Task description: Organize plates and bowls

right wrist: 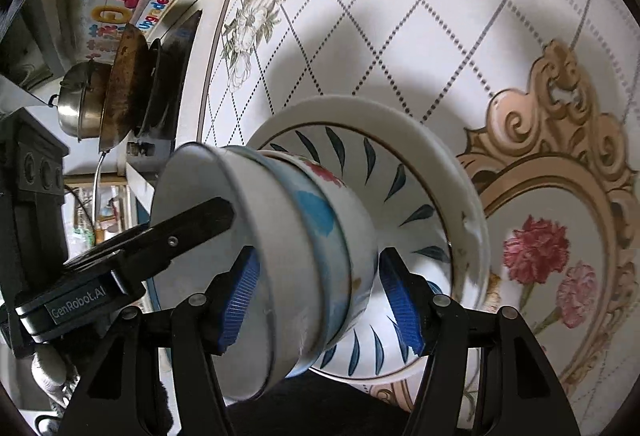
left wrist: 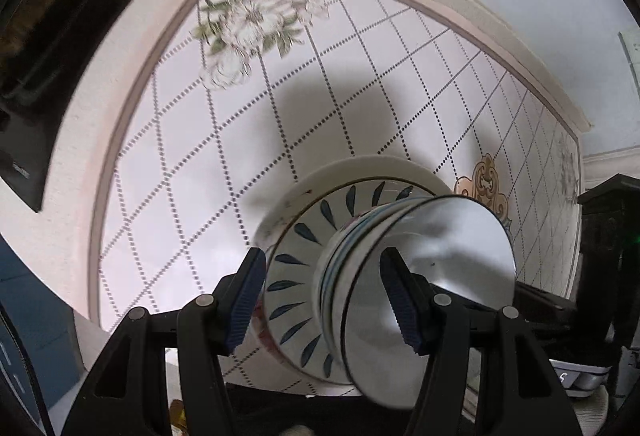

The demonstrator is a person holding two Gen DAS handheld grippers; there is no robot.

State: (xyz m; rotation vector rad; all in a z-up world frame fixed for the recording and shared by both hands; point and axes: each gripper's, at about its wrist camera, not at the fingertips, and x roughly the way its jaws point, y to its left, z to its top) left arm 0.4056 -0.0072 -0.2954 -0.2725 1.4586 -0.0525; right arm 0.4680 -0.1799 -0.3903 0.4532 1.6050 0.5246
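A stack of dishes sits on the patterned table: a white plate (left wrist: 360, 166) at the bottom, a blue-leaf bowl (left wrist: 292, 276) on it, and nested smaller bowls (left wrist: 432, 276) on top. The same stack shows in the right wrist view: white plate (right wrist: 400, 116), blue-leaf bowl (right wrist: 376, 164), floral bowl (right wrist: 332, 176), top white bowl (right wrist: 256, 204). My left gripper (left wrist: 324, 304) is open, its fingers (left wrist: 248, 300) straddling the stack's bowls. My right gripper (right wrist: 320, 304) is open around the nested bowls. The left gripper's finger (right wrist: 188, 224) reaches into the top bowl in the right wrist view.
The table has a white tiled-pattern cloth (left wrist: 240, 116) with flower prints and a pink border. A black cooktop (left wrist: 72, 48) lies at one side, with a steel pot (right wrist: 80, 104) and a dark wok (right wrist: 124, 88) on it. A dark appliance (left wrist: 608, 236) stands beside the stack.
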